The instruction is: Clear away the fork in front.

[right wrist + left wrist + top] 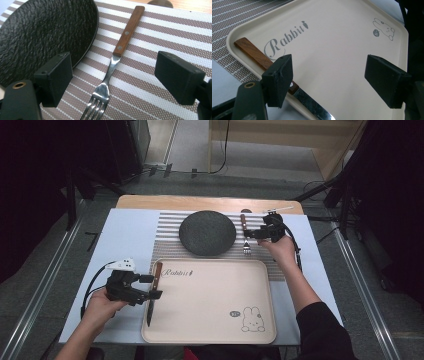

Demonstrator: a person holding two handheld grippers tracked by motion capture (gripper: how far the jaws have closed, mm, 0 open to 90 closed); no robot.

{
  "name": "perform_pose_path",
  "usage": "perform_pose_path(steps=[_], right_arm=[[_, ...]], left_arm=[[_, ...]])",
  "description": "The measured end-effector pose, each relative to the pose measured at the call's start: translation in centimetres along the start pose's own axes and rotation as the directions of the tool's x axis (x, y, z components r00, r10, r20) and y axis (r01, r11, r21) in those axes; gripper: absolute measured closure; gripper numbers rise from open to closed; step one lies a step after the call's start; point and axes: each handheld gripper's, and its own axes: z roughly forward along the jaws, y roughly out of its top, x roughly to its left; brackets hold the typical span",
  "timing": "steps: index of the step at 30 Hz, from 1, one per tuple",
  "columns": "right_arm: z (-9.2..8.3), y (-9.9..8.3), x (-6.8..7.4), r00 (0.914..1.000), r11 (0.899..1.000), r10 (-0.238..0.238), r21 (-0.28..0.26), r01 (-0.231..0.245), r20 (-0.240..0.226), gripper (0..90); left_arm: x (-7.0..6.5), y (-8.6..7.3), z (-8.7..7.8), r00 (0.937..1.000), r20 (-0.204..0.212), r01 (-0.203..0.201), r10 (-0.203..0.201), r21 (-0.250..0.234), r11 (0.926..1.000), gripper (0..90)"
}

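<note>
Left gripper (156, 287) — jaws spread wide, nothing between them. In the left gripper view the gripper (328, 82) sits low over the left part of the tray (342, 50); its left jaw stands in front of the knife (265, 61), covering the joint between wooden handle and blade, but whether it touches the knife I cannot tell. The knife lies along the tray's left rim, handle toward the far end, blade tip toward the person; in the high view the knife (153, 292) runs just inside that rim.

Right gripper (250, 234) — jaws also wide apart, holding nothing. In the right gripper view the gripper (113, 80) straddles the fork (110, 67) without touching it: the neck and tines lie in the gap between the jaws, clear of both. The fork rests flat on the striped placemat (155, 37), wooden handle pointing away from the person, tines toward them.

Just beside the fork's left lies the black plate (207, 232), round, dark, textured, on the same placemat; fork and plate close but apart. The tray (215, 320) is cream, printed with "Rabbit" lettering and a small rabbit drawing, and sits nearer the person than the plate.
</note>
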Motion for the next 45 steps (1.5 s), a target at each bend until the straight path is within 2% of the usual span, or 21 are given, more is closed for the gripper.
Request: perform_pose_path(steps=[2,4,18,22,27,34,38,39,45], right_arm=[[0.3,0.1,0.0,1.0,1.0,0.004,0.007,-0.004,0.008,14.9],[0.6,0.3,0.0,0.9999,1.0,0.013,0.005,-0.013,0.008,22.1],[2.6,0.9,-0.1,0.9967,0.999,0.043,0.022,-0.045,0.068,23.0],[3.1,1.0,-0.1,0.9958,0.998,0.052,0.022,-0.054,0.076,28.9],[3.8,1.1,0.0,0.9934,0.997,0.067,0.027,-0.07,0.093,31.0],[4.5,1.1,0.3,0.9912,0.995,0.075,0.052,-0.081,0.109,38.7],[4.8,1.3,0.5,0.9906,0.993,0.077,0.077,-0.086,0.113,44.9],[4.9,1.4,0.6,0.9904,0.992,0.073,0.097,-0.085,0.117,46.2],[5.4,2.0,1.1,0.9835,0.985,0.08,0.139,-0.103,0.162,56.6]], left_arm=[[0.0,0.0,0.0,1.0,0.0,0.0,0.0,0.0,1.0,22.1],[0.0,0.0,0.0,1.0,0.001,0.0,0.0,0.001,1.0,22.1],[0.0,0.0,0.1,1.0,-0.001,-0.002,0.002,0.003,1.0,22.1],[0.1,0.0,0.1,1.0,-0.002,-0.002,0.002,0.004,1.0,22.1],[0.1,0.0,0.1,1.0,-0.002,-0.004,0.004,0.004,1.0,22.1],[0.1,0.0,0.0,1.0,-0.003,-0.004,0.004,0.004,1.0,22.1],[0.1,0.0,0.0,1.0,-0.002,-0.004,0.004,0.003,1.0,22.1],[0.1,0.0,0.1,1.0,-0.002,-0.003,0.003,0.004,1.0,22.1],[0.1,0.0,0.0,1.0,-0.005,-0.004,0.004,0.004,1.0,22.1]])
